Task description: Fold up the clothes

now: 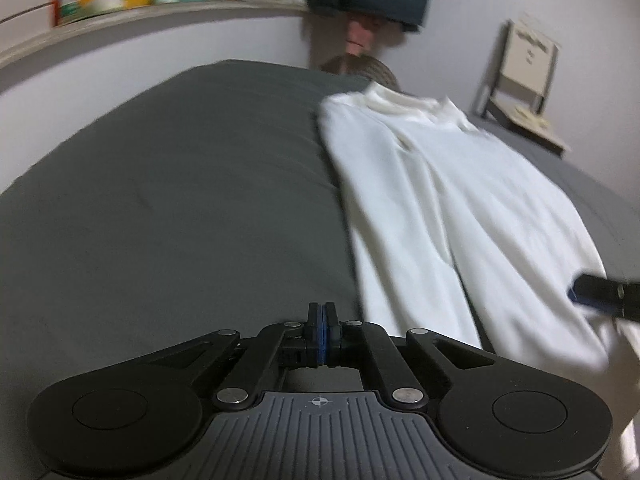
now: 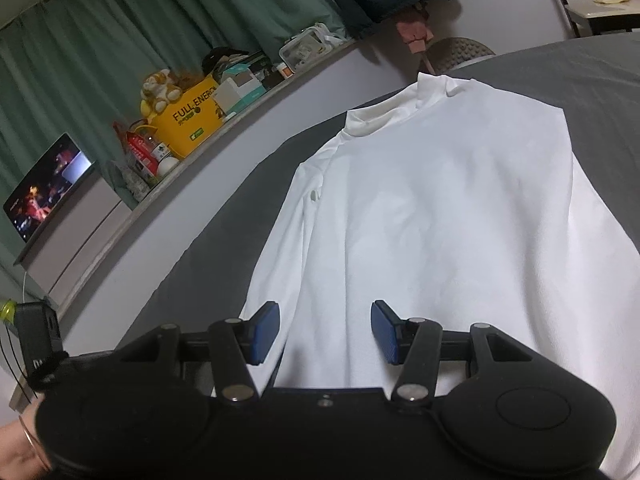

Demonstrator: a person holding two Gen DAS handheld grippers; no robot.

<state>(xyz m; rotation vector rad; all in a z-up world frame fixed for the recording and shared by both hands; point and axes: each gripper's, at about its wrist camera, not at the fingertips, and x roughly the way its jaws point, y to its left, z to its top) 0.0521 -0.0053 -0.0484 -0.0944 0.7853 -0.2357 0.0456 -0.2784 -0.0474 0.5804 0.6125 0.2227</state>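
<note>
Left tool (image 1: 324, 330) closed over bare bedsheet (image 1: 180, 208), white shirt (image 2: 432, 208) alongside

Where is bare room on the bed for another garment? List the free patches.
The dark grey bedsheet lies bare between the white high-neck top and the wall below the cluttered shelf. A narrower grey strip shows beyond the top's other side. The shelf itself is crowded.
</note>
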